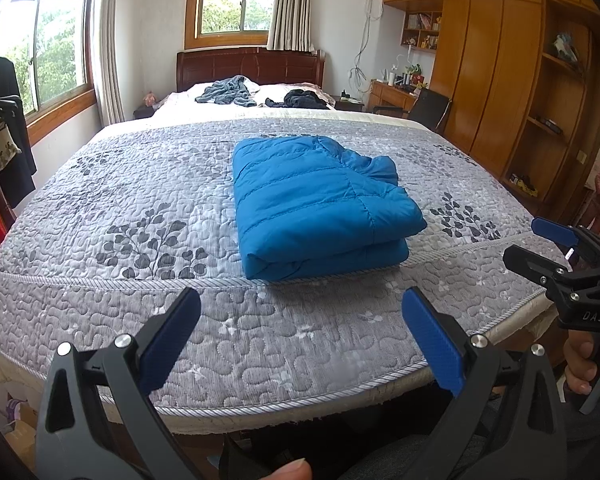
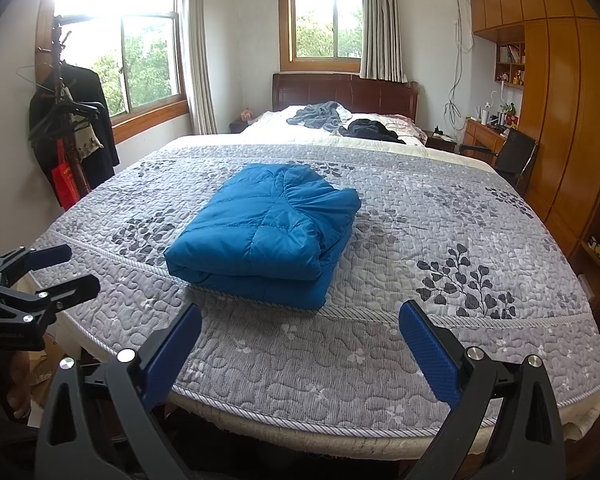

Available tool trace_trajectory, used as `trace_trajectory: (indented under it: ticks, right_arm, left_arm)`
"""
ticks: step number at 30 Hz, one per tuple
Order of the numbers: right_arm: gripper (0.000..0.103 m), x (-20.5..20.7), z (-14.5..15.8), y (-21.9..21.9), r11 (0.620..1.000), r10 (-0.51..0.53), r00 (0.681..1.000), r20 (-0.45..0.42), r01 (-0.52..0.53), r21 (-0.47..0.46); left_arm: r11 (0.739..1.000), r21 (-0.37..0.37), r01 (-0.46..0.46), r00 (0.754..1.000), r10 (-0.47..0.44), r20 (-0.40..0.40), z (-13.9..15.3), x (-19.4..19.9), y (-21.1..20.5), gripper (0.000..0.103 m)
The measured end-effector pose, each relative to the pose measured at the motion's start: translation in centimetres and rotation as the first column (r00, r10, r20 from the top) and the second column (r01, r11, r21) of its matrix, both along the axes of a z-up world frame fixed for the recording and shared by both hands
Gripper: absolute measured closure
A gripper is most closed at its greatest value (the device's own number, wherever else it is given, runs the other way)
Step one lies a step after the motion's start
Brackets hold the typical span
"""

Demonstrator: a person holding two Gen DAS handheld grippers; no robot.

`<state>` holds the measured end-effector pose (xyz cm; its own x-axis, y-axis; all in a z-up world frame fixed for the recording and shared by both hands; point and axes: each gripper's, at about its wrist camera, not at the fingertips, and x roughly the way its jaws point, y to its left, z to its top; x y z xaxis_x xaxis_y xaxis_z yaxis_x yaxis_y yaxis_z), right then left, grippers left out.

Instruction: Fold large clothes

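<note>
Ahead of the left gripper and right gripper, both hanging spread and empty, the blue jacket is lying folded, seemingly needing only a final check

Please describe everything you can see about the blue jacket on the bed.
The blue jacket is a puffy quilted garment with stitched horizontal channels; the fabric looks smooth and slightly shiny. It is folded into a thick, roughly rectangular bundle, with rumpled folds bunched at its far right corner. It lies flat on the grey patterned quilt near the foot of the bed. Neither gripper touches it.
</note>
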<state>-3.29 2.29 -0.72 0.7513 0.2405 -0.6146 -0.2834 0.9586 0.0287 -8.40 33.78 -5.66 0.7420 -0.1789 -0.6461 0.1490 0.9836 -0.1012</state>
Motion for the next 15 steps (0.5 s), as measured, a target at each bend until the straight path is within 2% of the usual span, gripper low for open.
trace_trajectory:
  ticks: [15]
  right_arm:
    - [0.004, 0.16, 0.07, -0.3, 1.0, -0.009, 1.0, 0.0, 0.009, 0.003]
  left_arm:
    - [1.0, 0.006, 0.009, 1.0, -0.009, -0.002, -0.01, 0.06, -0.32, 0.003]
